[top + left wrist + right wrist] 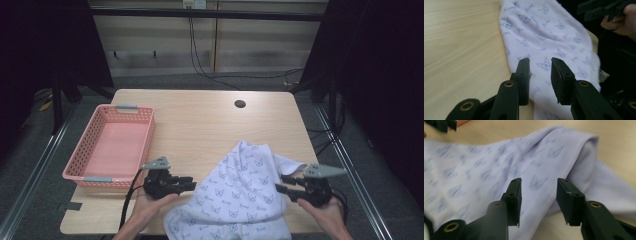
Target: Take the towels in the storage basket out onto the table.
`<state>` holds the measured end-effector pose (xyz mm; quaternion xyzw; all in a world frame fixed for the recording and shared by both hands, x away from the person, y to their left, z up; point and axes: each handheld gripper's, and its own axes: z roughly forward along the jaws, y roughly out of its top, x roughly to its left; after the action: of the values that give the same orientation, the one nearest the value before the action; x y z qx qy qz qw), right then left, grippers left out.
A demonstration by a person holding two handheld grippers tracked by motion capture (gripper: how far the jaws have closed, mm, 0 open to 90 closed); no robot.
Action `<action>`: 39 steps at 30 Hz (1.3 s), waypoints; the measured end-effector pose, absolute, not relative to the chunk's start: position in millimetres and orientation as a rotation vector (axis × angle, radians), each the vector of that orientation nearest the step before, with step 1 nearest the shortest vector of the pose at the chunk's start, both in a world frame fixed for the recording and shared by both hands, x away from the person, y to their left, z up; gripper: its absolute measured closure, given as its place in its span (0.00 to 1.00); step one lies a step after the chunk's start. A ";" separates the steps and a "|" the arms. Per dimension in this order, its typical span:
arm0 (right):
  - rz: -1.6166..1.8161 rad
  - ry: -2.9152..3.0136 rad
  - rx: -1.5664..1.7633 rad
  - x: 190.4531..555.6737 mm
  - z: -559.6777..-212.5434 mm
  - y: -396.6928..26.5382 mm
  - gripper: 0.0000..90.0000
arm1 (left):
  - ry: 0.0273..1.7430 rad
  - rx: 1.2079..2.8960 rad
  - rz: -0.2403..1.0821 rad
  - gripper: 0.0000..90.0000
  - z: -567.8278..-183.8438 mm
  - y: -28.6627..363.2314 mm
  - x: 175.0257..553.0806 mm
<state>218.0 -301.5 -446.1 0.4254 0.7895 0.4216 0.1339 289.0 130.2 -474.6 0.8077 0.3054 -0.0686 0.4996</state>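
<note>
A white cloth point(240, 190) printed with small blue figures lies crumpled on the front right of the wooden table point(200, 120), and its near end hangs over the front edge. My left gripper point(193, 183) is level at the cloth's left edge and points right. In the left gripper view its jaws point(540, 61) stand apart just above the cloth point(544, 30), holding nothing. My right gripper point(281, 183) is at the cloth's right side and points left. In the right gripper view its jaws point(539, 181) stand apart over a folded hem of the cloth point(499, 157), not pressing on it.
A pink plastic basket point(112, 145) with nothing in it stands on the table's left side, just beyond the left hand. A round cable hole point(240, 104) is near the far edge. Bare wood lies between the basket and the cloth.
</note>
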 end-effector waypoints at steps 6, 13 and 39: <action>1.200 2.245 1.253 291.8 -444.0 -292.7 0.51 | 0.827 2.015 -0.144 0.64 -493.1 91.0 324.0; 1.100 2.278 1.304 342.4 -457.0 -279.8 0.44 | 0.826 2.082 -0.142 0.62 -506.8 64.1 339.0; 1.521 2.138 0.996 303.1 -350.1 -272.6 0.98 | 0.608 1.856 0.126 0.97 -378.0 137.4 300.5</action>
<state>303.1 -272.6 -350.1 0.3498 0.7511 0.5344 0.1669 300.5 137.4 -378.0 0.7869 0.2578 0.0536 0.5581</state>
